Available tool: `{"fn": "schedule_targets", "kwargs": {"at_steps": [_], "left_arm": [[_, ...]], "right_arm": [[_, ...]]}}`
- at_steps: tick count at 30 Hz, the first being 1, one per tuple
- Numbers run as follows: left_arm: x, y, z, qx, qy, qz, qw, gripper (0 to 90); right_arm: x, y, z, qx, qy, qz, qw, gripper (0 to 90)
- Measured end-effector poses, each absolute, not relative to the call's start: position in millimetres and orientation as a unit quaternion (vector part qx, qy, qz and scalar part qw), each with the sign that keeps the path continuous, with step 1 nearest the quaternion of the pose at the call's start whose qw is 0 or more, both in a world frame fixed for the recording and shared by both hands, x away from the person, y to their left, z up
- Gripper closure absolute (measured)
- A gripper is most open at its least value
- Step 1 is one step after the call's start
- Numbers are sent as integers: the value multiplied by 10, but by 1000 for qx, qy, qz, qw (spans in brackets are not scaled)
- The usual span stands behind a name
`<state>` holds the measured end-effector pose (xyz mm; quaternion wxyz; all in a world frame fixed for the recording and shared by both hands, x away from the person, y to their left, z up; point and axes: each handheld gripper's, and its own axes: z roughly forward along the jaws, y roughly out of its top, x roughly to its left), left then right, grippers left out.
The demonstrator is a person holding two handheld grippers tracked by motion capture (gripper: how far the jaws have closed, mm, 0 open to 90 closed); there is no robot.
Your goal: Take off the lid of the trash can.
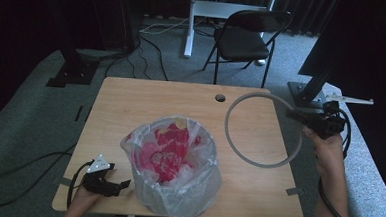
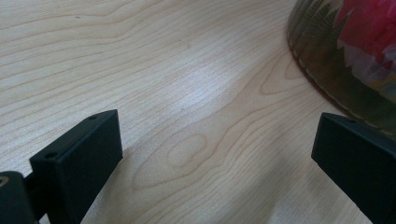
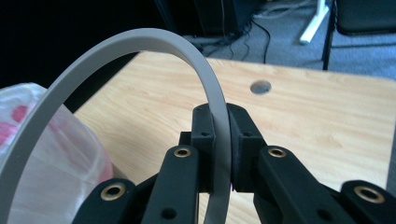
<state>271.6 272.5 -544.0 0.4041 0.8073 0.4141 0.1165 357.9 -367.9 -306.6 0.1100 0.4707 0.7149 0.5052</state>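
Holding a thin grey plastic hoop [image 1: 260, 129] by its rim, the right gripper [image 3: 219, 140] stood clamped on the band, the loop extending ahead of its jaws and leftward over the light wooden table [image 1: 131, 100]. A round clear bin lined with a translucent plastic bag and filled with red and white scraps [image 1: 173, 167] sat beyond the hoop's far edge, apart from it. The left gripper [image 1: 119, 186] rested low just beside the bin's base, jaws spread wide with nothing between them. Judged best practice: keep the hoop level, centre it over the bin's mouth, lower it evenly, and steady the bin with the left gripper so the bag edge does not bunch.
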Motion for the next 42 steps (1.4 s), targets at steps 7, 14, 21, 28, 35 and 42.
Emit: {"fn": "schedule_targets", "kwargs": {"at_steps": [7,14,21,28,35,42], "left_arm": [[2717,2719,-5442,809,413,116,402,19],[2721,2719,-5444,808,414,115,402,19],[2719,2716,-5444,809,414,116,401,19],[2721,2716,-5444,809,415,115,401,19],[2719,2711,-5445,810,415,115,399,19],[2719,2712,-5446,810,415,114,399,19]], "right_arm": [[3618,-3728,-3394,497,711,487,101,825],[3664,-3775,-3843,519,709,472,75,824],[3683,-3773,-4210,525,709,467,53,823],[3690,-3794,-4517,538,706,460,34,823],[3686,-3799,-4747,545,707,450,22,823],[3689,-3810,-4959,558,704,439,14,822]]}}
